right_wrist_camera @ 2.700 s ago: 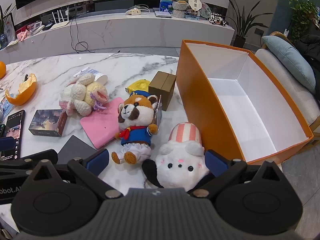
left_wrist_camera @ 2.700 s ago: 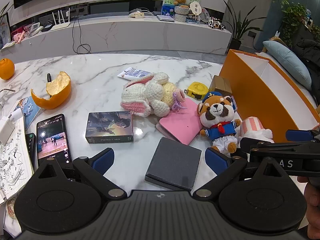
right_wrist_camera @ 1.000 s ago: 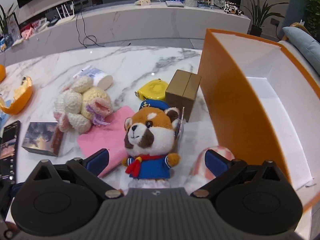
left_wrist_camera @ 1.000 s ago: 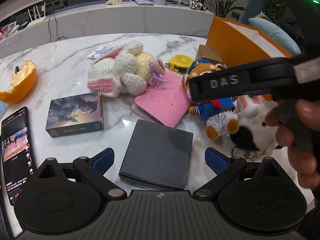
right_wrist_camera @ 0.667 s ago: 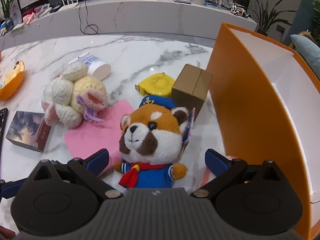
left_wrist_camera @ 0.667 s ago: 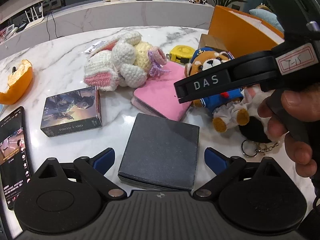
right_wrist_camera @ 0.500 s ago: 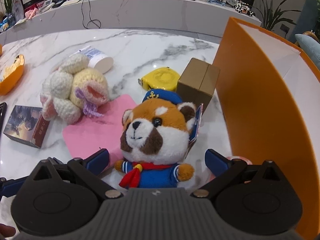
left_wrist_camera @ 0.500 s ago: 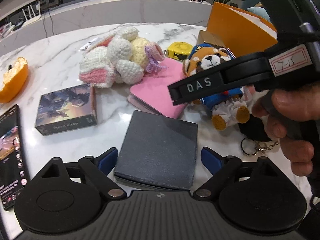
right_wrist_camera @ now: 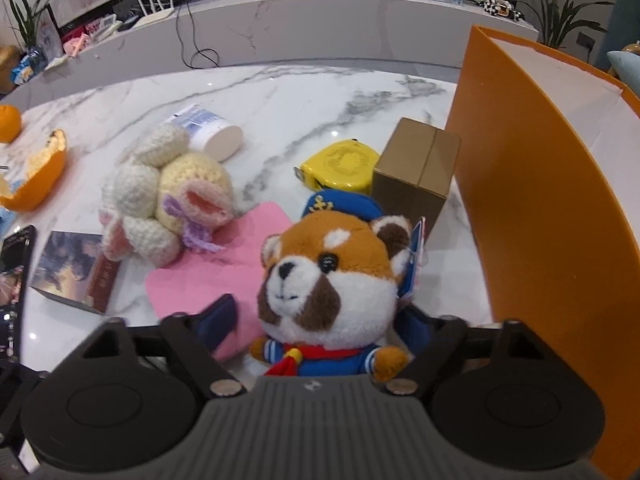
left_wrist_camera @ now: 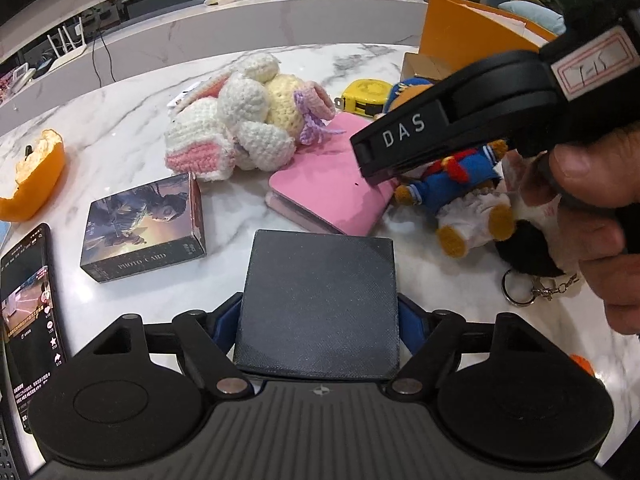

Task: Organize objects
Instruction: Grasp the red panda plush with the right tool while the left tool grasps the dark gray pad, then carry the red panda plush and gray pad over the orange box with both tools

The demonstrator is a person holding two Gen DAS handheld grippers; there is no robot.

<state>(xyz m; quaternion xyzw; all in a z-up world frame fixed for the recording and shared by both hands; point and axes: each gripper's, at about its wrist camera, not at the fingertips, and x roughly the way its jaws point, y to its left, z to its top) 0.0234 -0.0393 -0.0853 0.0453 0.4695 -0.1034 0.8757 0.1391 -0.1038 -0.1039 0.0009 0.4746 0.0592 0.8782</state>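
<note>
Closing both pairs of fingers, with the dark flat box (left_wrist_camera: 320, 296) lying squarely between the left gripper (left_wrist_camera: 318, 320) pads near the bench's front edge, and the red panda plush (right_wrist_camera: 332, 280) sitting between the right gripper (right_wrist_camera: 316, 320) pads, beside the orange bin (right_wrist_camera: 540, 208).

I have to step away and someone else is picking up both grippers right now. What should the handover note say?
Left gripper: jaws closing around the dark grey square box, which lies flat on the marble table; not lifted.
Right gripper: jaws closing around the red panda plush; plush not yet lifted.
Orange box: to the right of the plush; its floor is out of view from here.
Done: nothing visibly packed.
Left on the table: crochet bunny, pink notebook, photo card box, yellow tape measure, brown carton, white keychain plush.
</note>
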